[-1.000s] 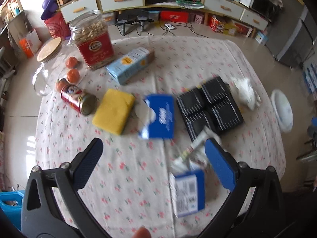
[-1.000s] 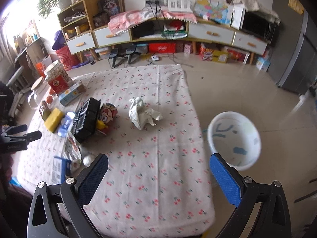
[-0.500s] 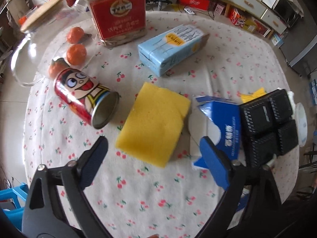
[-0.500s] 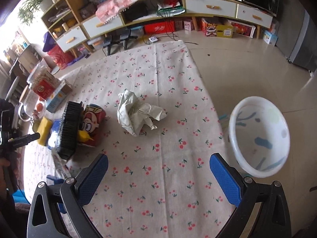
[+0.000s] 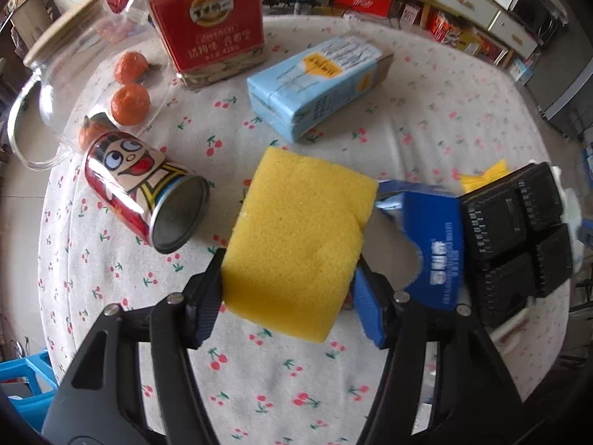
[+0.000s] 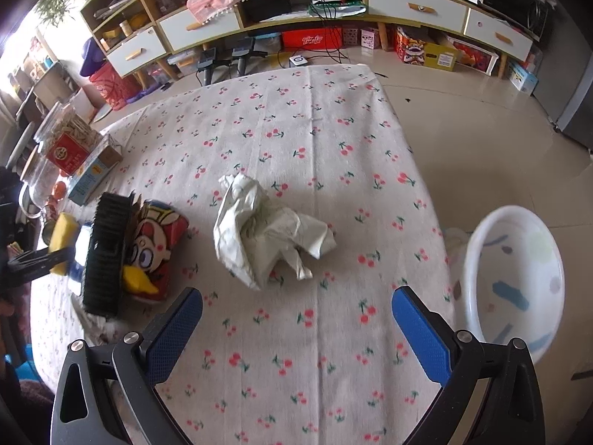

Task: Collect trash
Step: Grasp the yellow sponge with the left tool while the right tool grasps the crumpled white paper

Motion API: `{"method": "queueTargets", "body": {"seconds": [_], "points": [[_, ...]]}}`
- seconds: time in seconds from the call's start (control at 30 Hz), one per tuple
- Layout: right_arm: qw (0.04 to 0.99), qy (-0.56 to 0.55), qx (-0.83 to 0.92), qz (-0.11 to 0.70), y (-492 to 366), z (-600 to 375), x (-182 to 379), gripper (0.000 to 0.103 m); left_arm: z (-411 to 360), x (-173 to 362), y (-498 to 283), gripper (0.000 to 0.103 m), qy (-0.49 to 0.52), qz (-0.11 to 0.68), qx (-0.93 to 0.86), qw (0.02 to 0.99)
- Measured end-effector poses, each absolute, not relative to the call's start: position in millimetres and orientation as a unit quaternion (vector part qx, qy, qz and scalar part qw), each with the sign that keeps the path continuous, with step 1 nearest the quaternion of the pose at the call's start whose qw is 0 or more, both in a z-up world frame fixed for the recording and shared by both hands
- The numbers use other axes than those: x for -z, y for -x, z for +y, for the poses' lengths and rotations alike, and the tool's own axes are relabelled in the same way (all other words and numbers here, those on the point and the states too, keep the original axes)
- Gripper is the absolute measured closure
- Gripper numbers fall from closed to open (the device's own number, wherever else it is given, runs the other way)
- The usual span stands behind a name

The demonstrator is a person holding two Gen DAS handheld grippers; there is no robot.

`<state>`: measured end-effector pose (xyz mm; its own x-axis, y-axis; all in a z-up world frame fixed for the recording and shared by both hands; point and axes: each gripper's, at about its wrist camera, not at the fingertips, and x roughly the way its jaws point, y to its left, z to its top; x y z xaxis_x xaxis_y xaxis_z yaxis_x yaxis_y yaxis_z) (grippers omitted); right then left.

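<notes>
1. The left gripper [image 5: 287, 289] is pointing steeply down at the cherry-print tablecloth [image 5: 259, 382]; its jaws have just been closing and are now pinching the near end of the yellow sponge [image 5: 300, 237], one pad on each side.
2. Taking the yellow sponge as landmark: a cartoon-printed can [image 5: 144, 193] is lying on its side just to its left, open end facing the camera.
3. Beyond the sponge, a light blue carton [image 5: 318, 81] is lying flat, and behind that a clear jar with a red label [image 5: 211, 26] is standing upright.
4. Two small oranges [image 5: 129, 85] are sitting to the sponge's far left, next to a glass jar with a wooden lid [image 5: 55, 59].
5. Just right of the sponge, touching its edge, an opened dark blue box [image 5: 433, 244] is lying, and a black ridged tray [image 5: 515, 237] is crowding against that box.
6. The right gripper [image 6: 296, 330] is hanging with its jaws wide apart and nothing between them.
7. In the right wrist view, a crumpled white paper wad [image 6: 267, 230] is lying on the tablecloth well to the right of the sponge, past the black tray and a red cartoon snack bag [image 6: 152, 248]; it looks creased and bunched, with loose corners sticking out.
8. A white basin [image 6: 519, 282] is sitting off the table's right edge, farthest from the sponge.
</notes>
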<state>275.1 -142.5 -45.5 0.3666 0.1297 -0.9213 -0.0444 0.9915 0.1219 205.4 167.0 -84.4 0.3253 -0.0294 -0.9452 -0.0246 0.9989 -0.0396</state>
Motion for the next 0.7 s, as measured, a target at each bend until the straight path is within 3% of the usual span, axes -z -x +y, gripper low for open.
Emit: {"method": "queueTargets", "body": {"seconds": [0.47,0.7], "points": [[0.815,-0.107,-0.044,0.568,-319.7,-129.6,70.5,0.001,168.5,47.0,-168.6,0.040,0.036,0.539,0.016,0.842],[0.801,-0.134,-0.038,0.583,-322.7,-129.7,86.0,0.039,153.2,39.8,-161.3,0.040,0.048,0.532,0.016,0.845]]}}
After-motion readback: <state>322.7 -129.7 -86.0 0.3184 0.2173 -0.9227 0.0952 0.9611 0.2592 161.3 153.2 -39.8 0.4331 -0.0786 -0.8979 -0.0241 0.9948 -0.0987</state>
